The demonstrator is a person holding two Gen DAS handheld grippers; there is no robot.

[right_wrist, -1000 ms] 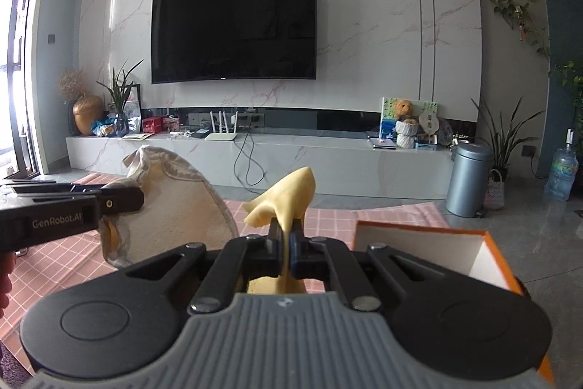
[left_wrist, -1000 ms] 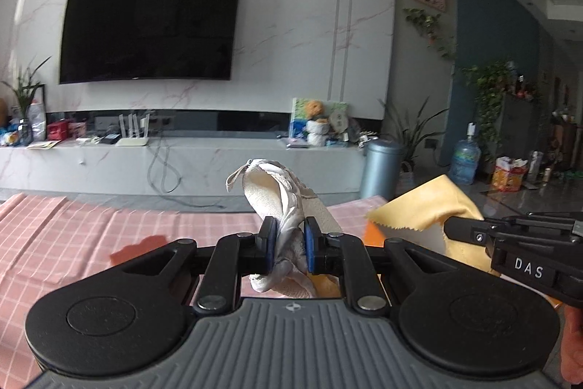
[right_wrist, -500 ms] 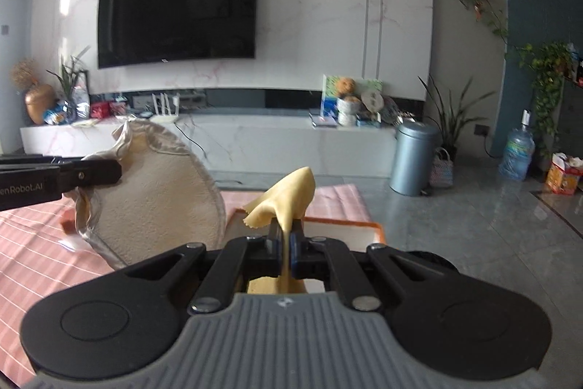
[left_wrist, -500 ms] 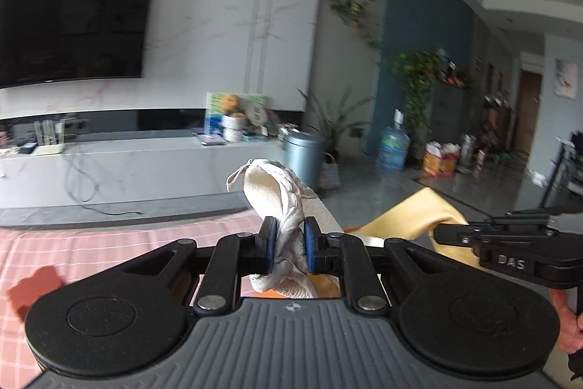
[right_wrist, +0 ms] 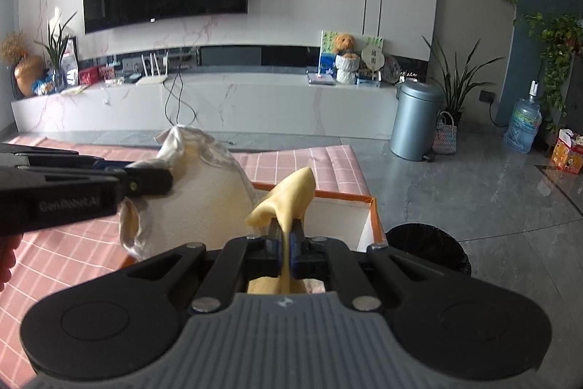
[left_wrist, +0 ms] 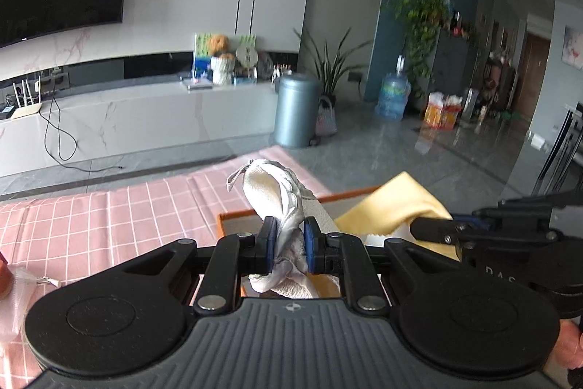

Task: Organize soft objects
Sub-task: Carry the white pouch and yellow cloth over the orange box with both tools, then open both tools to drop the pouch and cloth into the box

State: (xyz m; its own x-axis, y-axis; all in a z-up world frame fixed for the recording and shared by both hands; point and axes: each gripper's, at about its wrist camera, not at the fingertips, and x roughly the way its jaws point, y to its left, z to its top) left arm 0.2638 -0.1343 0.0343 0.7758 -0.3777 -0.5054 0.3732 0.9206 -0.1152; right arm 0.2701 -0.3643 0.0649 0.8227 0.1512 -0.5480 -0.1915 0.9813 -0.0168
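As both cloths (left_wrist: 277, 195) (right_wrist: 288, 195) now reach the box (right_wrist: 339, 199), television shifted left

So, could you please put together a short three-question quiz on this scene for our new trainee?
1. True or false: the left gripper is shut on the white fleecy fabric piece.
2. What does the right gripper hold?
A. a grey sock
B. a thin yellow cloth
C. nothing
3. Fill in: beyond both grippers stands an open box with an ____ rim on the pink checked tablecloth.

Key: 1 true; 2 B; 3 orange.
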